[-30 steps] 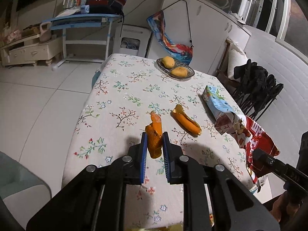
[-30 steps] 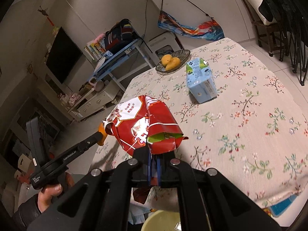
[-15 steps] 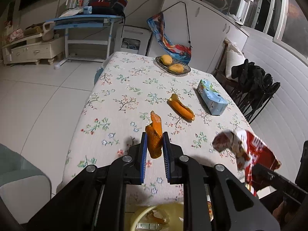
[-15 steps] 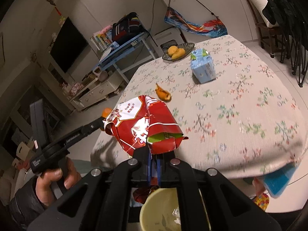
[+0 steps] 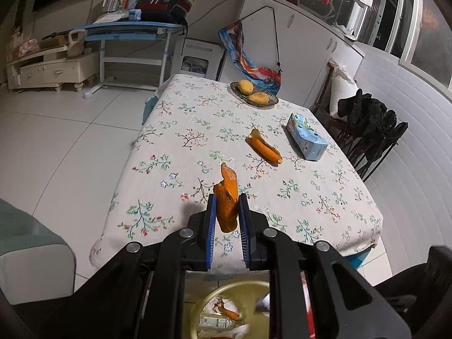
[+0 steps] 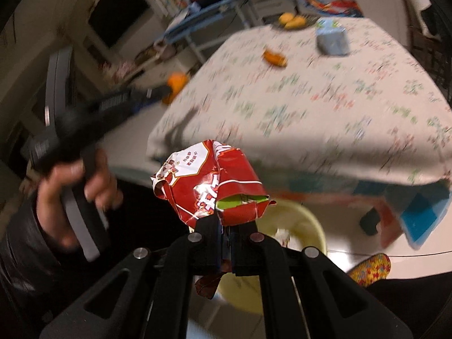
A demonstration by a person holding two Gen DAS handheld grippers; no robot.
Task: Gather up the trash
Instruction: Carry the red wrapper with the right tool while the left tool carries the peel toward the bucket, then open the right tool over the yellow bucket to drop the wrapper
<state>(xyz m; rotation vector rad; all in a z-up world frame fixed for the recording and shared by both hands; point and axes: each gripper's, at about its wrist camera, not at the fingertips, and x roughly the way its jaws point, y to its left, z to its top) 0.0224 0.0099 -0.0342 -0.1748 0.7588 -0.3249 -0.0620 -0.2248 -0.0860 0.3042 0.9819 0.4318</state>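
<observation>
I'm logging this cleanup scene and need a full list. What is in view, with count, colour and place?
orange peel held: 1, orange, between the left gripper's pads
orange peel on table: 1, orange, mid-table on the floral cloth
snack bag: 1, red, crumpled, in the right gripper
tissue box: 1, light blue, right side of the table
fruit dish: 1, dark, far end of the table, holding 2 yellow fruits
table: 1, white floral cloth
trash bin: 1, yellow, on the floor below the grippers, trash inside
desk: 1, blue, by the far wall
left gripper: 1, black with blue pads, shut on peel
right gripper: 1, black, shut on bag
left hand: 1, dark sleeve, holding the left gripper's handle
</observation>
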